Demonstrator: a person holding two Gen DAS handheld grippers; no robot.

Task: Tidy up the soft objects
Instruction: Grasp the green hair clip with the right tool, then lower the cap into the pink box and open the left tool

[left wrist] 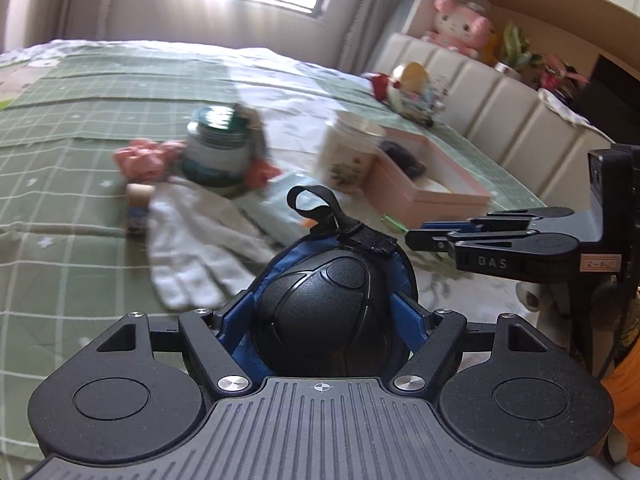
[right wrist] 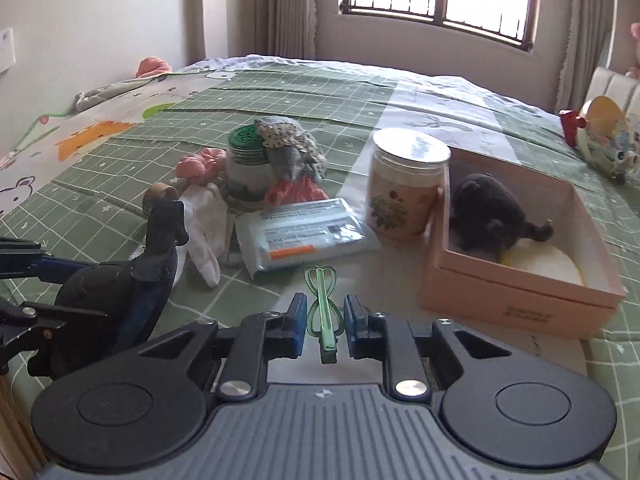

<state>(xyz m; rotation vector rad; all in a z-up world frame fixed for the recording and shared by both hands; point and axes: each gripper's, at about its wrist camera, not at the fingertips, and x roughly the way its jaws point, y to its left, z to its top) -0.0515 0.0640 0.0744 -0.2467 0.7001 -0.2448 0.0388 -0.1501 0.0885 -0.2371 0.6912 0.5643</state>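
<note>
At lower centre, a black cap (left wrist: pixel 324 312) is clamped by the left gripper (left wrist: pixel 324 320) — likely bound for the pink box (right wrist: pixel 520 292); the right gripper (right wrist: pixel 322 320) is held parted around a green clip (right wrist: pixel 322 308).

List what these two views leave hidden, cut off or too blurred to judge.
- Left wrist view: left gripper fingertips hidden behind the black-and-blue pouch it holds.
- Left wrist view: green-lidded jar label smeared by motion blur.
- Right wrist view: cream item in the pink box partly under the dark plush.
- Right wrist view: wipes pack print too small.
</note>
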